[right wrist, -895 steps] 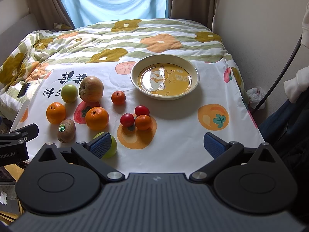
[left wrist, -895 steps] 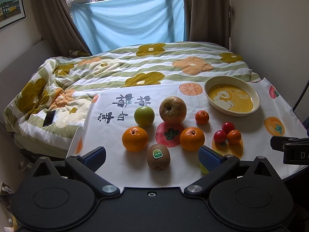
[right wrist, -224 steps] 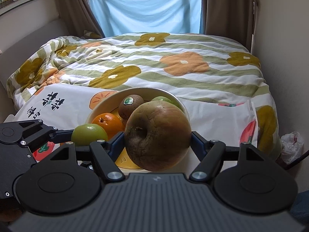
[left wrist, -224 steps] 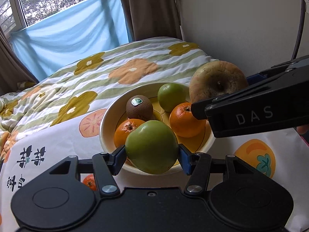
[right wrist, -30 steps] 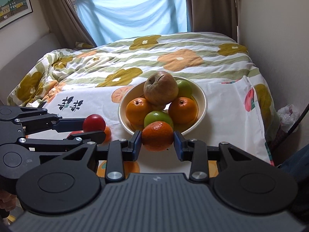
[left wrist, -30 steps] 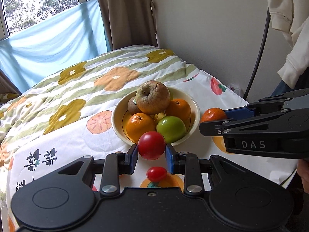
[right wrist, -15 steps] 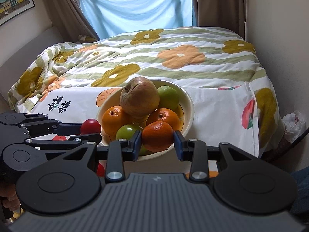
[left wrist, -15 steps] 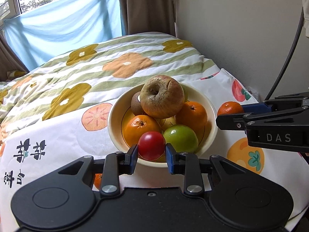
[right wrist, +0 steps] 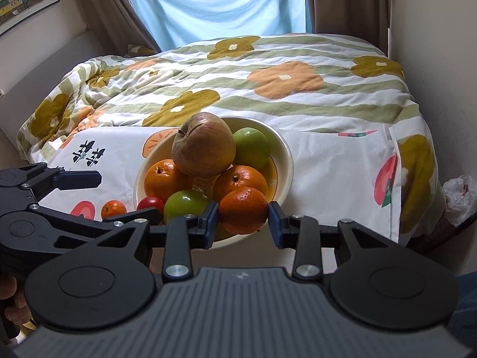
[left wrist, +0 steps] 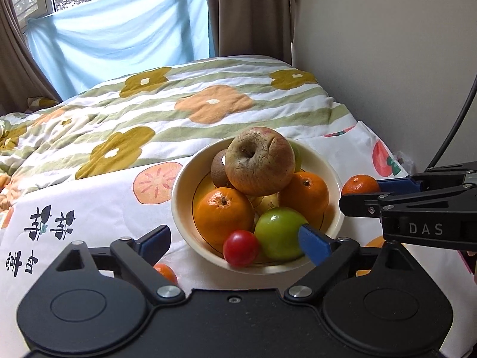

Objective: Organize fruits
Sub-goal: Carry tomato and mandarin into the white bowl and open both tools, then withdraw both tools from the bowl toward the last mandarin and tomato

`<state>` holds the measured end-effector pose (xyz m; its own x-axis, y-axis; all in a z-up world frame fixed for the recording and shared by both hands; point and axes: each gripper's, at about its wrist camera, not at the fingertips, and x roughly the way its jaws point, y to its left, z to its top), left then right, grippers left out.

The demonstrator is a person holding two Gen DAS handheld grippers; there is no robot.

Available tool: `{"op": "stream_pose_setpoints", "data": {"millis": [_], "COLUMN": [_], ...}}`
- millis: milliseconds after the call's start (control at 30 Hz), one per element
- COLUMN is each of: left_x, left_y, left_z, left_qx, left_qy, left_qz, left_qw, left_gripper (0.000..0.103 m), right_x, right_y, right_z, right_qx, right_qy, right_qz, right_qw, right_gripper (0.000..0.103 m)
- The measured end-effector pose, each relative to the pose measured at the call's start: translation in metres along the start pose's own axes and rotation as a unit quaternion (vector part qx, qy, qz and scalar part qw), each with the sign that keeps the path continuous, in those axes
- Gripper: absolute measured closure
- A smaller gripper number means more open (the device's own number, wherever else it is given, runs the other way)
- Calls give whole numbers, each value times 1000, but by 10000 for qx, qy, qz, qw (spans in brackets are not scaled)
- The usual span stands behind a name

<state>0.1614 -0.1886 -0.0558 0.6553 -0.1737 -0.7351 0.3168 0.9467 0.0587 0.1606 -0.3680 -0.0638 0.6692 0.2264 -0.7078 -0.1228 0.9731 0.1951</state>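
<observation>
Fruit mostly bowled, last few pieces left.

Bowl [left wrist: 335,176] holds a big apple [left wrist: 258,161], oranges, green apples, a kiwi and a red tomato [left wrist: 241,248] at the front rim. Left gripper [left wrist: 235,240] has jaws spread, empty. Right gripper [right wrist: 243,219] is clamped on a mandarin [right wrist: 243,210] by the bowl's near rim, not yet dropped. Another small mandarin [right wrist: 113,210] sits on the cloth [left wrist: 98,205], to be collected.

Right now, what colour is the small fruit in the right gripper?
Orange: the mandarin, clearest in the right wrist view.
</observation>
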Motion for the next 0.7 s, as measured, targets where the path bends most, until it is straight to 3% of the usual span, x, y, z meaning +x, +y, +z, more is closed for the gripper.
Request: {"op": "stream_pose_setpoints", "data": {"millis": [700], "left_x": [-26], "left_y": [5], "left_z": [-21], "left_qx": [-87], "left_qy": [120], "left_qz": [357], "left_qw": [9993], "left_gripper": [8], "right_x": [26], "right_y": [10], "right_z": [-3], "right_qx": [-154], "right_qy": [88], "right_qz": [239], "right_qw": [9996], "right_gripper": [52]}}
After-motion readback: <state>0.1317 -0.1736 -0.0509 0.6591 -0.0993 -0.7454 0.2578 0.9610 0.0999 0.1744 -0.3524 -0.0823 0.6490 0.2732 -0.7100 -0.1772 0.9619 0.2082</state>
